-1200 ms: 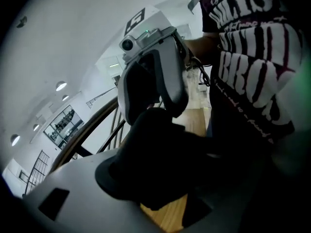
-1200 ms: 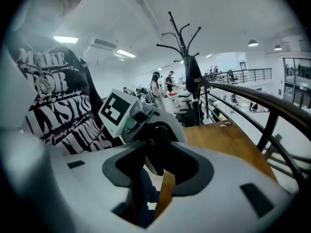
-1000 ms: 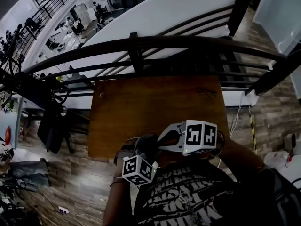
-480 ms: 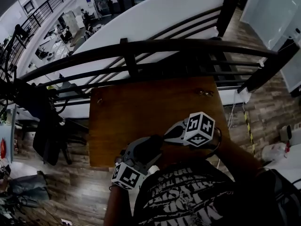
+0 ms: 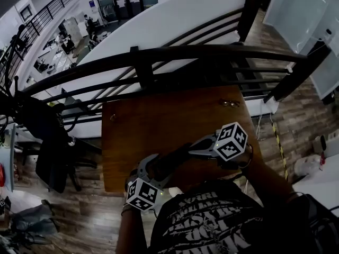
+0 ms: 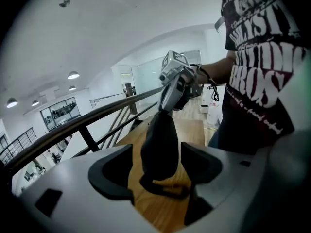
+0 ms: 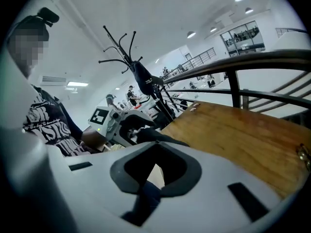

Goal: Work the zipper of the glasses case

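Observation:
The dark soft glasses case (image 5: 170, 162) hangs just above the near edge of the brown table (image 5: 159, 120), stretched between both grippers. In the left gripper view the case (image 6: 159, 147) stands between the jaws of my left gripper (image 6: 158, 171) with a gap on each side; these jaws have just been opening and are open. My right gripper (image 6: 171, 89) pinches the case's far end. In the right gripper view my right gripper (image 7: 155, 144) is shut, the case (image 7: 160, 136) runs from its tips toward the left gripper (image 7: 116, 123). The zipper pull is hidden.
A dark railing (image 5: 175, 54) runs along the table's far side. A small metal object (image 5: 230, 103) lies at the far right corner and another (image 5: 112, 117) near the left edge. A coat stand (image 7: 131, 67) and a dark chair (image 5: 47, 136) stand left of the table.
The left gripper has slid left and toward the person along the case and its jaws have widened. The right gripper has rolled and shifted slightly right, still gripping the case's end.

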A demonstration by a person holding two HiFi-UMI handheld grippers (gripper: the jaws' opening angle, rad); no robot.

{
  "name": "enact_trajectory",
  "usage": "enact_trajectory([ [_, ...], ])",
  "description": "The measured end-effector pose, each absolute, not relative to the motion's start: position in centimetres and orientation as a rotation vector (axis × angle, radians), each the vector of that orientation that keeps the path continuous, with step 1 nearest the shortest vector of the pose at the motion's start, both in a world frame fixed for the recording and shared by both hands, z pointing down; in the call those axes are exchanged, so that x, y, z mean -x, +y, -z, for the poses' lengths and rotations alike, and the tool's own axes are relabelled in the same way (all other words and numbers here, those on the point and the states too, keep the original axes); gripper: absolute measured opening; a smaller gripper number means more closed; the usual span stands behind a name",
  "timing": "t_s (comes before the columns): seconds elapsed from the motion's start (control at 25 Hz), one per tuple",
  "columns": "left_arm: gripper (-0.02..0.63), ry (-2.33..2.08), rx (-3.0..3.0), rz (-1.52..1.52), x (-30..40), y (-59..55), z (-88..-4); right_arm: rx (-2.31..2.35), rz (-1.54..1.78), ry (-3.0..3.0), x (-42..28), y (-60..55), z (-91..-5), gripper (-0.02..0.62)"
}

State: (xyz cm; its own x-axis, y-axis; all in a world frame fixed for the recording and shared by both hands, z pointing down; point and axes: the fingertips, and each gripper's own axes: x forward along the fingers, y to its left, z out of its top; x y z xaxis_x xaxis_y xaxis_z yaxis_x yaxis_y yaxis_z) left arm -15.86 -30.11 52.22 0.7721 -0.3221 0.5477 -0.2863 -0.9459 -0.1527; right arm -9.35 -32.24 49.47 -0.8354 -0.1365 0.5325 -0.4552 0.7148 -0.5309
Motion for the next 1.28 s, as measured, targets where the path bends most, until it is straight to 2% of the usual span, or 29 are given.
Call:
enact_trajectory([
  [0.2,0.319,0.480,2.947,0.982,16.0,-29.6,-53.1,-0.509,-0.997,-2.448,9.7,-32.3,-50.8,-0.002],
  [0.36,0.319,0.423,3.001,1.097,14.0,-28.7,-57.8,-0.565,-1.065,-2.405,9.7,-32.7,-54.0,-0.002],
  [0.64,0.319,0.449,3.152,1.193,10.7,-26.4,-61.8,-0.672,-1.327,-2.407,9.5,-32.8,-56.5,-0.002],
  [0.84,0.337,0.722,2.997,1.280,10.2,-30.2,-62.5,-0.729,-1.569,-2.434,9.3,-33.3,-55.9,-0.002],
  [1.04,0.342,0.759,2.725,1.463,8.5,-32.8,-67.0,-0.694,-1.820,-2.346,8.7,-32.6,-58.9,-0.002],
  [1.16,0.327,0.657,2.680,1.556,6.6,-32.6,-70.0,-0.690,-1.791,-2.279,7.3,-32.0,-61.4,-0.002],
  [1.28,0.313,0.523,2.674,1.670,5.2,-31.6,-72.4,-0.701,-1.547,-2.255,5.0,-31.8,-63.9,-0.002],
])
